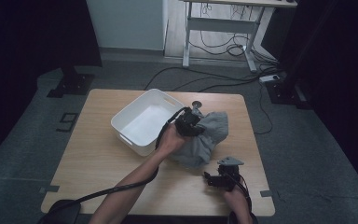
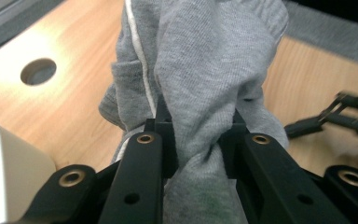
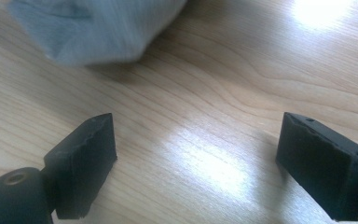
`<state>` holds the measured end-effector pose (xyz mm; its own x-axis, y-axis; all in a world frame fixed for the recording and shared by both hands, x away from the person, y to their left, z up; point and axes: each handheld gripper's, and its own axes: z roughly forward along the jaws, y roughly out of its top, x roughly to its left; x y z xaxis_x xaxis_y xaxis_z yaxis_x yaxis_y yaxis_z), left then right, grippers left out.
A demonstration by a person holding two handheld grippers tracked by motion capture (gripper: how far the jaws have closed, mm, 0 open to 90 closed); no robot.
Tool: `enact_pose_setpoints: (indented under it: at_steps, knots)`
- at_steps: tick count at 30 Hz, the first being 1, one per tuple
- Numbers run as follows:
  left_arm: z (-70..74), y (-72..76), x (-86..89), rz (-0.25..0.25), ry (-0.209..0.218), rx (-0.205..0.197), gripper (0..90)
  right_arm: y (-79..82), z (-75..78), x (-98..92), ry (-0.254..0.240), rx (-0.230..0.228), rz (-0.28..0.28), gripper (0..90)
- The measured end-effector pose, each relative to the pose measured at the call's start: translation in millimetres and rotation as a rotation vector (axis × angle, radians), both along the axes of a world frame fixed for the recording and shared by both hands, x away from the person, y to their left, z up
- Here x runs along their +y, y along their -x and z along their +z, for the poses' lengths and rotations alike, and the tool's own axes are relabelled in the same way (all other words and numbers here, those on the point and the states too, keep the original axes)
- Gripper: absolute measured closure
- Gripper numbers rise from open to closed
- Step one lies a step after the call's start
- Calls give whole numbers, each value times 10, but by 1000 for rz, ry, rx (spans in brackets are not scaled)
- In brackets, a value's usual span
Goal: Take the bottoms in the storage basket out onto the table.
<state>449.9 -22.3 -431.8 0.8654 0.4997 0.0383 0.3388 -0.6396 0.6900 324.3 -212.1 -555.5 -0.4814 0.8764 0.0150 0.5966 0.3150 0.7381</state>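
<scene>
High view, left gripper (image 1: 196,122) clamped on grey garment (image 1: 208,135), right gripper (image 1: 214,179) released nearby

Item count: one grey garment (image 1: 204,136), one white bin (image 1: 144,120), one table (image 1: 98,158), and two hand-held grippers, left (image 1: 189,125) and right (image 1: 220,179).

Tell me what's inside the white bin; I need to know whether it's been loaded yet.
The white bin shows a bare white floor with nothing lying in it. Its near inner wall is hidden by the rim. The grey garment lies outside on the table, clamped by the left gripper.
</scene>
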Motion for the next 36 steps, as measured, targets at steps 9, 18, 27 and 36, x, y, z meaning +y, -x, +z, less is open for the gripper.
enact_pose_setpoints:
  at_steps: [9,18,27,36]
  knots:
    - [-440,-4,-88,6,-73,10,730,4,-2,-47,2,0,-16,115]
    - [-726,-64,-105,13,-92,76,712,4,-2,-46,3,-1,-17,115]
    - [-768,-37,-131,2,-105,62,677,5,-2,-41,3,0,-21,114]
    - [-632,-89,-153,-34,-50,177,322,2,-2,-41,3,0,-21,114]
